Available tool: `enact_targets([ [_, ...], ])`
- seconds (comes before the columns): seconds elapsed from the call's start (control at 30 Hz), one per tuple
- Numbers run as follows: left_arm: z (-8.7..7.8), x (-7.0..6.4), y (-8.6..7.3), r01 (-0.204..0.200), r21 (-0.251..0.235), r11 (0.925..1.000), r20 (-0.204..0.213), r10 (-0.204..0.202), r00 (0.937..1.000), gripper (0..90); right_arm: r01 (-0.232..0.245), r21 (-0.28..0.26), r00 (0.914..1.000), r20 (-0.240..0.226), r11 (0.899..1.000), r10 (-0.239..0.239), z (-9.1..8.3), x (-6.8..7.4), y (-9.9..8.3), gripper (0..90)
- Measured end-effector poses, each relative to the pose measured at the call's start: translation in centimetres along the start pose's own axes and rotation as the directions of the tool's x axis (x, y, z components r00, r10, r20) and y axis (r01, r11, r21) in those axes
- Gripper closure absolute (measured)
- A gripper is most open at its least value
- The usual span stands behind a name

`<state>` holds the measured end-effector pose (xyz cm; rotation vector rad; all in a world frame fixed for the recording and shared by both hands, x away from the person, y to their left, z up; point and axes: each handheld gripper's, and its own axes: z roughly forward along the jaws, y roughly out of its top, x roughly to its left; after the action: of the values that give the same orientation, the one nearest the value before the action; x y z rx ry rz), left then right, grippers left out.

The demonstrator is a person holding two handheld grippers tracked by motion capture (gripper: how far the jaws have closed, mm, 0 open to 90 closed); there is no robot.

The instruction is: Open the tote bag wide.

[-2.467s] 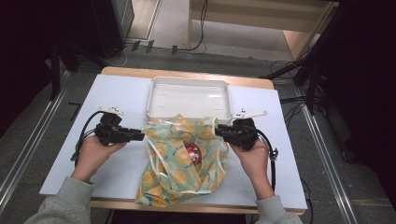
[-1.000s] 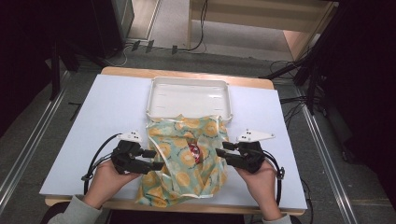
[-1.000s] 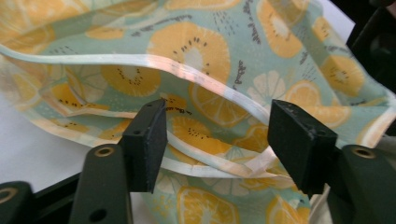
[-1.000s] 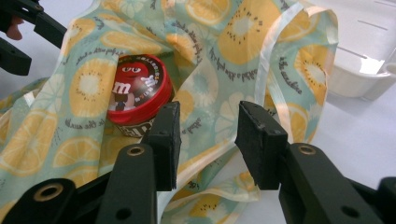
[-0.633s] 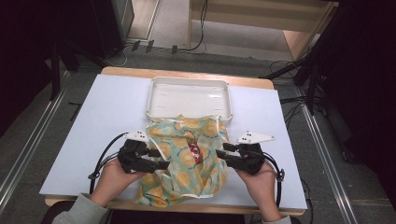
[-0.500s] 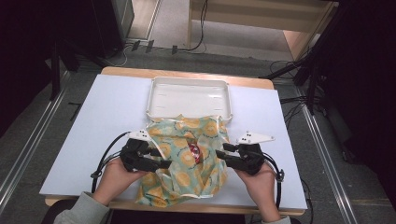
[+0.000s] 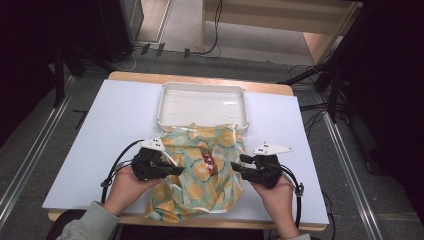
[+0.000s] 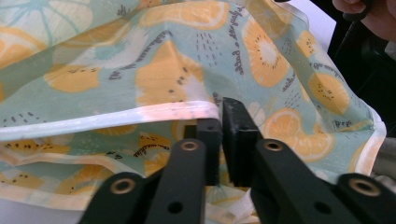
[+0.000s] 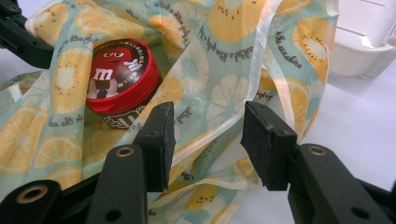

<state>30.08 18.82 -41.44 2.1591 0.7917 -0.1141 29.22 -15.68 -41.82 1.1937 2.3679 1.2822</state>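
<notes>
Nearest the table's front edge: a person's two hands, each holding a two-jaw gripper. Left gripper (image 7: 176, 170), at the left side of the bag, jaws nearly together and pinched on the white-bound hem of the fabric bag (image 7: 200, 175), as the left gripper view showed, the hem (image 8: 140, 114) caught between the pads. Right gripper (image 7: 239, 164), at the bag's right side, jaws set wide apart and holding nothing; in the right gripper view the bag's edge (image 9: 219, 98) lay between and just beyond the pads, not gripped. Bag: pale green cloth printed with orange and lemon slices, crumpled, lying on the white table (image 7: 100, 130) between the two grippers, its near end reaching the front edge. Inside the bag's open mouth: a round red candy tin (image 9: 122, 79) with a cartoon lid, tilted, resting on the cloth. Beyond the bag, touching its far edge: a white rectangular tray (image 7: 202, 90), with nothing in it.
</notes>
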Motion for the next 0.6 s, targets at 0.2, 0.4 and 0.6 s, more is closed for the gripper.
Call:
enact_targets([
  [0.2,-0.8,0.0,-0.1,0.000,-0.011,0.9999,-0.008,0.000,1.0000,90.0,-0.011,0.003,0.9999,0.001,1.000,0.011,0.4,-0.4,0.1,52.3],
  [0.4,-1.4,0.2,-0.3,0.007,-0.023,0.9997,-0.026,-0.007,0.9996,90.0,-0.046,0.000,0.9984,-0.033,0.999,0.046,1.1,-0.6,0.4,49.7],
  [0.6,-2.5,0.4,-0.6,0.016,-0.036,0.9992,-0.054,-0.018,0.9984,90.0,-0.041,0.043,0.9966,-0.070,0.998,0.044,2.9,-0.1,0.8,52.1],
])
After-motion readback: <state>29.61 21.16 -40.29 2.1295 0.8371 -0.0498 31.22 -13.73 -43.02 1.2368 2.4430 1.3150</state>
